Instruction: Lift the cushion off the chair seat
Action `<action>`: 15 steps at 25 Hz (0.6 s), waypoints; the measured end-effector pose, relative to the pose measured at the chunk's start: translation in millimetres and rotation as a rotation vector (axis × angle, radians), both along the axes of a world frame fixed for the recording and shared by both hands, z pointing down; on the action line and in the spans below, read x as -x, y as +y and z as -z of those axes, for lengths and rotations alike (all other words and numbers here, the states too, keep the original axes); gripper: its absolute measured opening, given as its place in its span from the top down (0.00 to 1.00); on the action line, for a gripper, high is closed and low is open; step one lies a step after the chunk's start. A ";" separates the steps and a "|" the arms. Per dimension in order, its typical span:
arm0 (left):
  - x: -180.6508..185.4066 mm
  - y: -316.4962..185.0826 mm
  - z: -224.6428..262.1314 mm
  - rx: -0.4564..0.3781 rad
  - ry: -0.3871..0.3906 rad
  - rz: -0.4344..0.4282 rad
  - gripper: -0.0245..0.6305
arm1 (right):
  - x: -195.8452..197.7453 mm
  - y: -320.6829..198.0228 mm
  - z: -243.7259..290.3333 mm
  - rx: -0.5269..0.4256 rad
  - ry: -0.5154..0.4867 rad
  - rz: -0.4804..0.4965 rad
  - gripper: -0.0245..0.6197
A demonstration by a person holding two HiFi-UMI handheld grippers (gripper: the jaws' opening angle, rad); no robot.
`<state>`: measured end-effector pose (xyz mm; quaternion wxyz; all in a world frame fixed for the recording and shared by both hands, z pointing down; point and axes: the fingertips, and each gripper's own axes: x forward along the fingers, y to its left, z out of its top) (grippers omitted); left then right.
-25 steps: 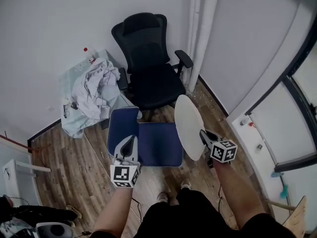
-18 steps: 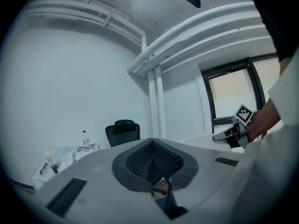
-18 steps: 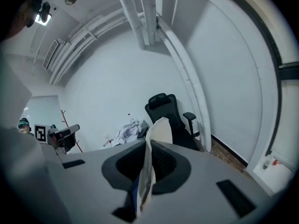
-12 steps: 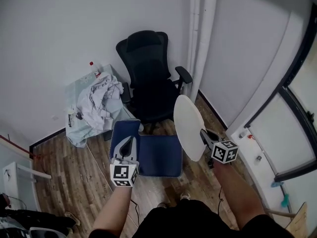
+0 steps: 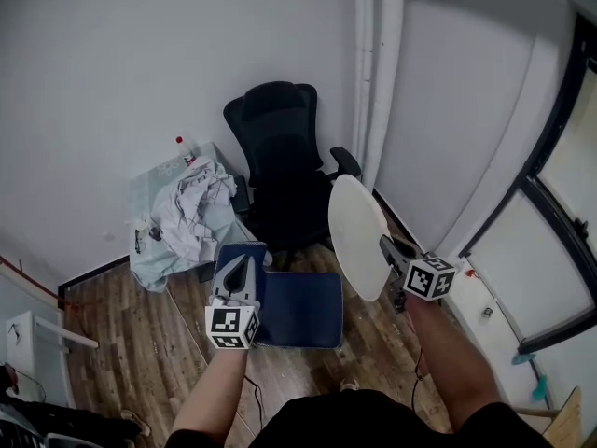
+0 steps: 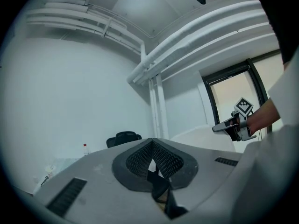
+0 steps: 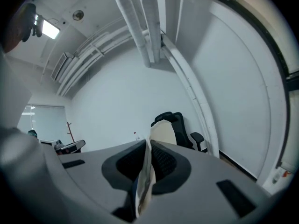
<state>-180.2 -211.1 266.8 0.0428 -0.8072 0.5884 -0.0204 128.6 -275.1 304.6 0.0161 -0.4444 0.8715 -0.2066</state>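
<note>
The cushion, blue on top and cream-white underneath, hangs in the air in front of the black office chair, well clear of its seat. My left gripper is shut on the blue left edge. My right gripper is shut on the right edge, which stands turned up and shows its white underside. In the left gripper view dark fabric sits between the closed jaws. The right gripper view shows the cushion's pale edge pinched in the jaws, with the chair behind it.
A low glass table left of the chair carries a crumpled white cloth and a small bottle. White pipes run up the corner. A dark window frame is on the right. The floor is wood.
Both grippers have risen with the cushion, the right one more. The cushion hangs higher above the floor, its right edge still turned up.
</note>
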 end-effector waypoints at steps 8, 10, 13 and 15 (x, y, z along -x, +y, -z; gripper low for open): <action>11.8 -10.2 35.1 -0.059 -0.018 0.030 0.96 | -3.8 -2.3 40.6 -0.044 -0.047 0.007 0.91; 10.0 -12.3 42.4 -0.065 -0.025 0.024 0.96 | -5.2 -1.9 49.9 -0.052 -0.068 0.005 0.91; 9.1 -15.2 58.7 -0.085 -0.018 0.019 0.96 | -4.6 -2.5 66.7 -0.080 -0.069 0.006 0.91; 10.3 -17.1 68.3 -0.096 -0.015 0.019 0.96 | -3.7 -2.5 77.8 -0.105 -0.058 0.010 0.91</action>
